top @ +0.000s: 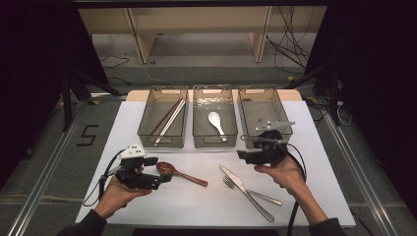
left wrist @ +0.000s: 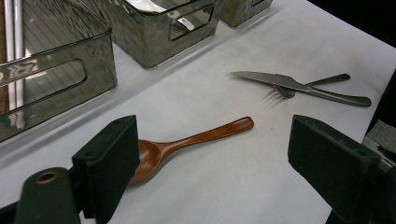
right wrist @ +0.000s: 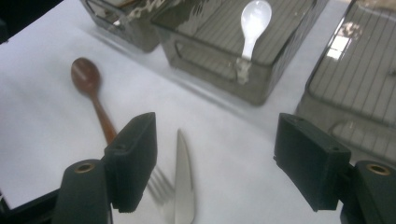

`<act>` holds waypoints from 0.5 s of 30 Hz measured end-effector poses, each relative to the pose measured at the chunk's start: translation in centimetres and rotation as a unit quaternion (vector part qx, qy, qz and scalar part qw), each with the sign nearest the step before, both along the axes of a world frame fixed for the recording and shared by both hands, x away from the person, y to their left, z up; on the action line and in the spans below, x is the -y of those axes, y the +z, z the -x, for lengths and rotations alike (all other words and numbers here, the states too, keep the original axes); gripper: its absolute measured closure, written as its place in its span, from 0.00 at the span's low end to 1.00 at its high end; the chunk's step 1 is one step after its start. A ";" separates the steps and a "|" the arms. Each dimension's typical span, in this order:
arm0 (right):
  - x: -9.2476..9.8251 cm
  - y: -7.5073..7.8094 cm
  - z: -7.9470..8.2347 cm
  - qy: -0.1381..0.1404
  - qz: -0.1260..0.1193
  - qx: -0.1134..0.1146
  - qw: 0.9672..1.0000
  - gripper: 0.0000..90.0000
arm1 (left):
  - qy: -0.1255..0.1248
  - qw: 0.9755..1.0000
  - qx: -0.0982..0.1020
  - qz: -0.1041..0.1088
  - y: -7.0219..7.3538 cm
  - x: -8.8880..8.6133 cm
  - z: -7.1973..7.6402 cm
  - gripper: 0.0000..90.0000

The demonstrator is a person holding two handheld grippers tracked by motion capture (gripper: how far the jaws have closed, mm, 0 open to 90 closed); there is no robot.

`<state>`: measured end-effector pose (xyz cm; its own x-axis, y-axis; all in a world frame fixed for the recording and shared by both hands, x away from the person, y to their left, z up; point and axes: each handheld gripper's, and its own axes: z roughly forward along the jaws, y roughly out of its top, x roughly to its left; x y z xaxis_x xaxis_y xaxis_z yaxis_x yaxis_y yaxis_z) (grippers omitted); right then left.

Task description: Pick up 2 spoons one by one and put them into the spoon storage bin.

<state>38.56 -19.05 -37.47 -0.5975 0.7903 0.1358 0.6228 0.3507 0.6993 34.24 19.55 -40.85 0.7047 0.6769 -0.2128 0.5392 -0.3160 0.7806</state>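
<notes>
I hold the left gripper [top: 164, 169], jaws spread and empty, beside the wooden spoon [left wrist: 187, 142] lying on the white table [top: 206, 201]. Light, stiff and smooth, it looks best pinched mid-handle. The right gripper [top: 240, 147] hangs open near the knife [right wrist: 183, 182].

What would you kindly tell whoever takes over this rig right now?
Left tool: open, empty, at the wooden spoon.
Right tool: open, empty, near the knife lying across the fork.
Done: chopsticks in the left bin, white spoon in the middle bin.
Left: wooden spoon, knife and fork lie on the table; probably bin them.
</notes>
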 end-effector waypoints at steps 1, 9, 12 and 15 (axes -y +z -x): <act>0.2 -0.3 0.5 -0.001 -0.004 -0.001 1.000 0.34 | -0.003 1.000 0.000 -0.005 0.0 0.1 -0.1 0.18; 1.3 -1.7 4.3 -0.011 -0.006 0.004 1.000 0.34 | -0.005 1.000 -0.010 -0.005 -0.2 1.0 -0.9 0.19; 1.6 -2.0 5.3 -0.011 -0.008 0.008 1.000 0.34 | -0.009 1.000 -0.013 -0.011 -0.4 1.6 -1.2 0.19; 1.9 -2.3 6.3 -0.012 -0.013 0.013 1.000 0.33 | -0.013 1.000 -0.018 -0.014 -0.6 2.1 -1.6 0.19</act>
